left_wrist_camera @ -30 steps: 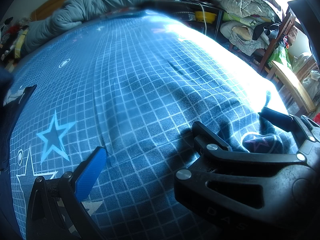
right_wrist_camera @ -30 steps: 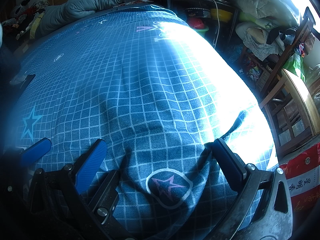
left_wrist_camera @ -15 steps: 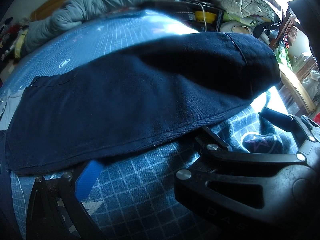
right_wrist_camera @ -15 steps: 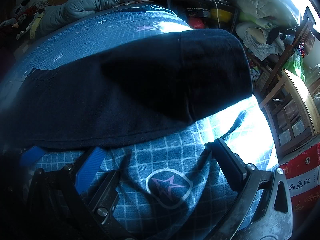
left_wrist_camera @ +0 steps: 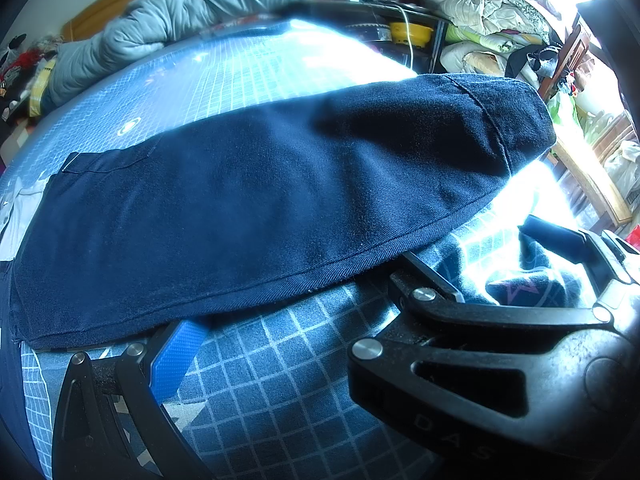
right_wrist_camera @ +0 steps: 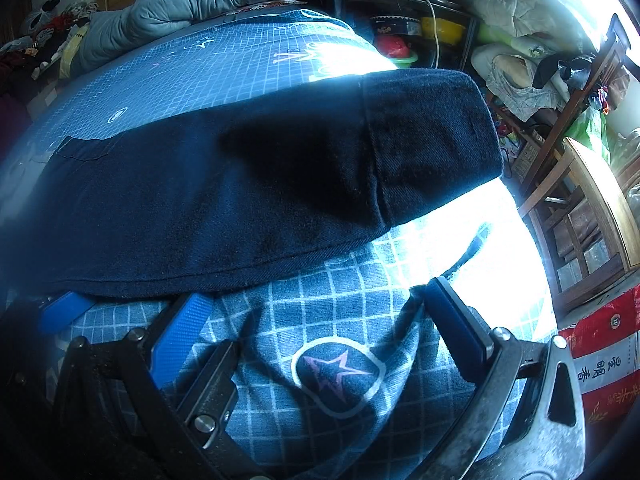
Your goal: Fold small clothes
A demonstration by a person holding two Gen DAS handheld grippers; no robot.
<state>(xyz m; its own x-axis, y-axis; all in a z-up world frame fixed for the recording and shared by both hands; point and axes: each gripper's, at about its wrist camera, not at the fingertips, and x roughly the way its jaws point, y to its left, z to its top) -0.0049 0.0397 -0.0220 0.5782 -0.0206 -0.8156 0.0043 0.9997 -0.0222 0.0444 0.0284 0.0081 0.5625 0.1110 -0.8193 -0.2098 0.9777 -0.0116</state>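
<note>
A dark navy garment [left_wrist_camera: 280, 200] lies spread across the blue grid bed sheet [left_wrist_camera: 248, 68], just ahead of both grippers. It has a stitched band at its right end and a pale grey piece at its left end. My left gripper [left_wrist_camera: 304, 340] is open, with the near hem lying over the tip of its blue left pad [left_wrist_camera: 176, 356]. In the right wrist view the same garment [right_wrist_camera: 240, 192] crosses the sheet [right_wrist_camera: 192, 76]. My right gripper [right_wrist_camera: 320, 328] is open, with a hump of sheet bearing a star patch [right_wrist_camera: 340, 376] between its fingers. The two grippers sit close side by side.
A grey quilt [left_wrist_camera: 168, 24] is piled at the far end of the bed. Cluttered shelves and stacked bedding [left_wrist_camera: 480, 8] fill the back right. A wooden chair [right_wrist_camera: 592, 200] and a red sack [right_wrist_camera: 600, 364] stand beyond the bed's right edge.
One second ago the sheet was bare; the navy garment then swept in from the left and now lies across the bed. Neither gripper has moved.
</note>
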